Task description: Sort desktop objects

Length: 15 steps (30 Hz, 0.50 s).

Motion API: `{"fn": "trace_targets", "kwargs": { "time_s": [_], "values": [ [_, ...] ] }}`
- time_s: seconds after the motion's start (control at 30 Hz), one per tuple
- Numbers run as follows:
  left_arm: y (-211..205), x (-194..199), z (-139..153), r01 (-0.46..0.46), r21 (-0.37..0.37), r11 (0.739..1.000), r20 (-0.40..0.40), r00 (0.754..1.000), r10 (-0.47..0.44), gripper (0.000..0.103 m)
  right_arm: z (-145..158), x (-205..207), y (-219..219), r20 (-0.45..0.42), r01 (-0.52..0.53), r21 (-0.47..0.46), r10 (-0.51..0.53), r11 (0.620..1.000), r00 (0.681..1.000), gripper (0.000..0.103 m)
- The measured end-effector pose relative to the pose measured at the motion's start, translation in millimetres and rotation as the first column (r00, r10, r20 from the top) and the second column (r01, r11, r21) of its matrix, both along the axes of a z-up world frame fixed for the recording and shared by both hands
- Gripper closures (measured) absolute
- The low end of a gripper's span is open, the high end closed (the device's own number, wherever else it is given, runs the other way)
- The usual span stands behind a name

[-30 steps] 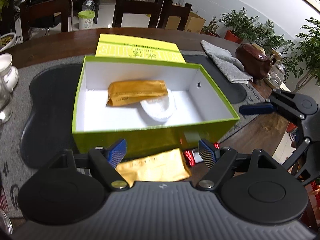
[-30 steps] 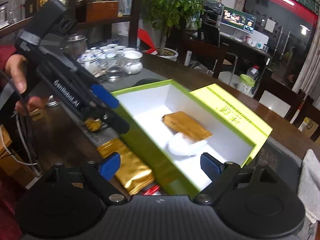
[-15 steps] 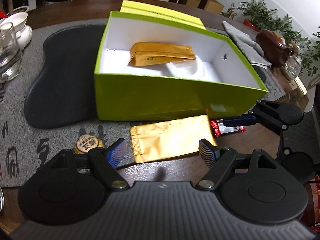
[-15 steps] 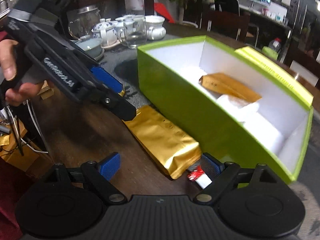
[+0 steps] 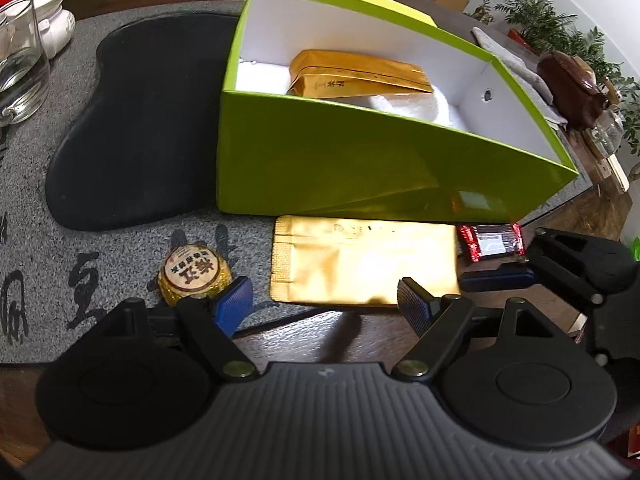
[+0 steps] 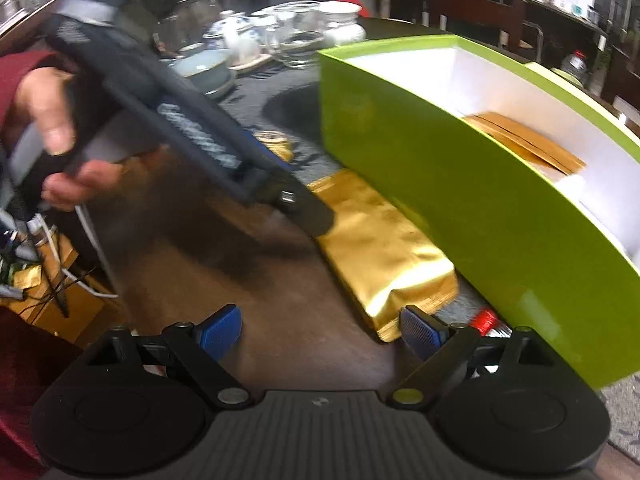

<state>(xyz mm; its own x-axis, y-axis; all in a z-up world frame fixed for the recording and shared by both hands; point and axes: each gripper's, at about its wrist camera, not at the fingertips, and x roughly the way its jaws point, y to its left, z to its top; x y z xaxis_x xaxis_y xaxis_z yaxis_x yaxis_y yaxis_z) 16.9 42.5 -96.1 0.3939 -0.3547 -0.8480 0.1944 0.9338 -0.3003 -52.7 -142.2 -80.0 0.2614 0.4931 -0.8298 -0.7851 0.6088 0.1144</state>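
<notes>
The left gripper (image 5: 324, 300) hangs with its blue pads spread and nothing between them, just over the near edge of a flat gold pouch (image 5: 364, 264). The right gripper (image 6: 320, 330) is spread too, also empty, its right pad beside the pouch's near end (image 6: 384, 252).

The pouch is shiny gold foil, rectangular, with crimped seals at its short ends and faint print along its top edge. It lies flat near the table's front edge, partly on bare dark wood and partly on the grey mat (image 5: 120, 252), touching or just beside the front wall of the green box (image 5: 360, 168).

To the pouch's left on the mat sits a round gold-wrapped puck (image 5: 195, 274) with a paper label of red characters. Off its right end lies a small red packet (image 5: 490, 242) with a pale window, close to the box's front corner.

The box is lime green outside, white inside, open, holding a second gold pouch (image 5: 356, 74) resting on something white (image 5: 416, 106). A hand (image 6: 52, 132) in a red sleeve grips the left tool.
</notes>
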Motion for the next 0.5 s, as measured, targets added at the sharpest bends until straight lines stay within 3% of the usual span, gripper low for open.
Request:
{"fn": "trace_targets", "kwargs": {
  "time_s": [0.27,0.5],
  "values": [
    [0.2,4.0,-2.3,0.001,-0.005,1.0,-0.003,1.0,-0.001,0.024,8.0,12.0,-7.0,0.067,0.024,-0.044,-0.021,0.999,0.998,0.012],
    [-2.0,5.1,-3.2,0.013,-0.011,1.0,-0.005,1.0,-0.013,0.024,-2.7,31.3,-6.2,0.038,0.024,-0.044,-0.022,0.999,0.999,0.011]
  ]
}}
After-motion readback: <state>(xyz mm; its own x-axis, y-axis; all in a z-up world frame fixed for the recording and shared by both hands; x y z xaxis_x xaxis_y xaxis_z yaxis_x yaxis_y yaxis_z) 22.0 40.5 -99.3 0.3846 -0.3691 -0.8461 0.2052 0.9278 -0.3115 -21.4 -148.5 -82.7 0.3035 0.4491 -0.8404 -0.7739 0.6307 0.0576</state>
